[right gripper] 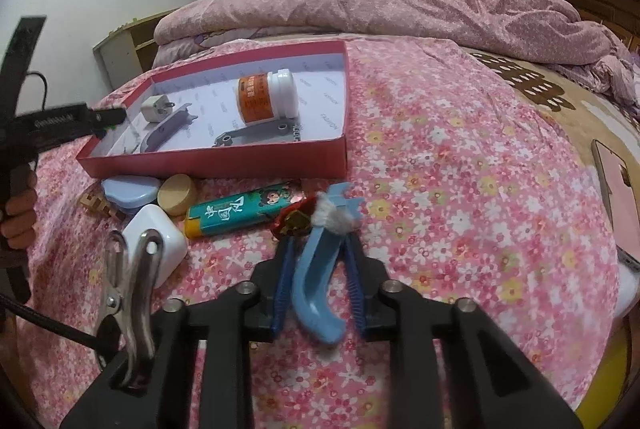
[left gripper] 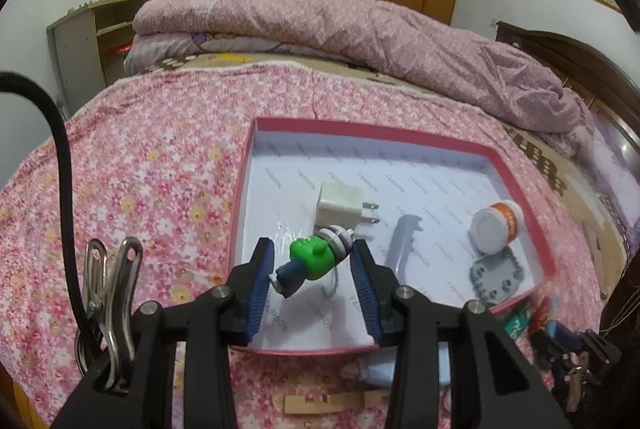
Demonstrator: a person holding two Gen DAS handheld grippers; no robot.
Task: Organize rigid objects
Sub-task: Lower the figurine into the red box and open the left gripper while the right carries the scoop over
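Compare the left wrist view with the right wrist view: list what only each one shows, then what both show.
Only the left wrist view shows the green toy lying between the open left gripper fingers. Only the right wrist view shows the lighter, wooden cap and the blue clip in the right gripper. Both show the red box, its white charger and orange bottle.

box (right gripper: 224,161) on bed (right gripper: 460,157) | in box: charger (right gripper: 155,109), bottle (right gripper: 267,97) | lighter (right gripper: 240,213) before box

My views are evenly lit, soft indoor light, faint shadows. Heavy fisheye bending with black corners; motion blur at 4 o'clock in my left view.
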